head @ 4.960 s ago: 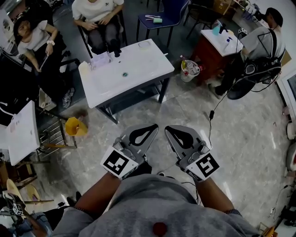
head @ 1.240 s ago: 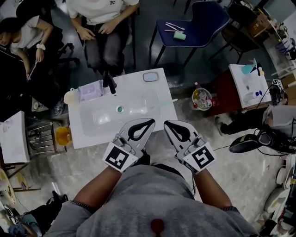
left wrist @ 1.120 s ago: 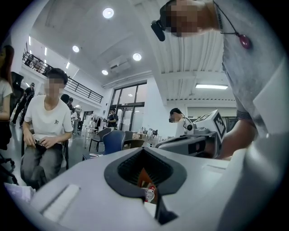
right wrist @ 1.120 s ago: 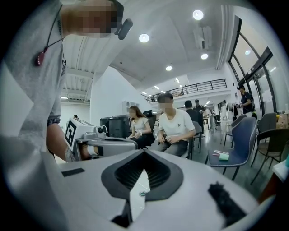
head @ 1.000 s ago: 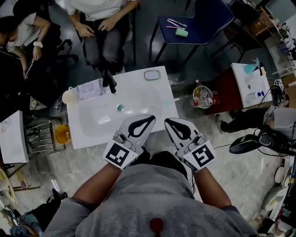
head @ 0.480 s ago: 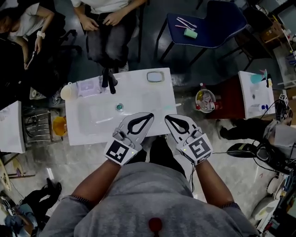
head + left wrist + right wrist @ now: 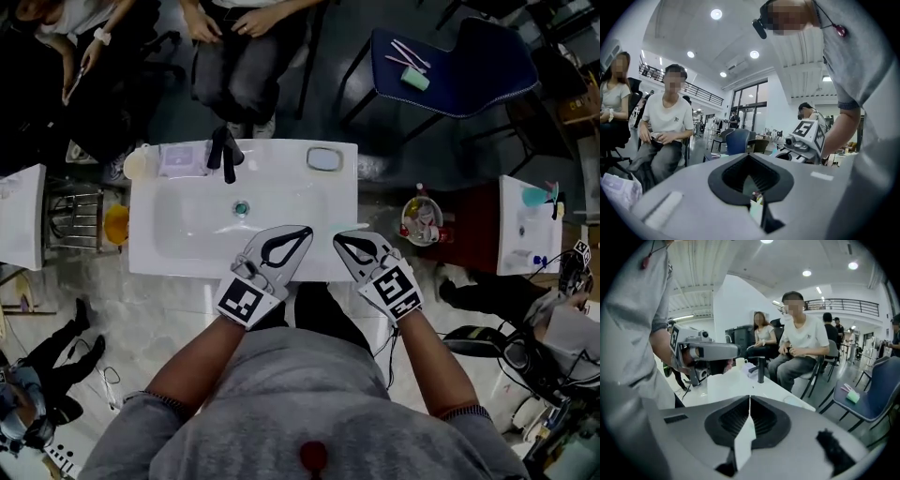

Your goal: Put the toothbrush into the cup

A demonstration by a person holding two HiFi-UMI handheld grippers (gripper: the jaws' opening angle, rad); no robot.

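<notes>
Pretty plain outfit: the wearer had on a grey short-sleeved T-shirt [image 7: 309, 394] with a little red bead [image 7: 312, 456] on the chest. The left gripper [image 7: 306, 231] and right gripper [image 7: 339, 238] were grey with black-rimmed teardrop cutouts, each carrying a white cube [image 7: 244, 300] with black square markers.

- Cup [image 7: 137, 165] — pale cream and round, standing upright with its open mouth up, on the back left corner of the sink [image 7: 187, 255].
- Toothbrush [image 7: 357, 226] — a thin, pale stick lying flat at the sink's right edge, one end poking out past it. It lies well apart from the cup and is too small to make out the bristles.
</notes>
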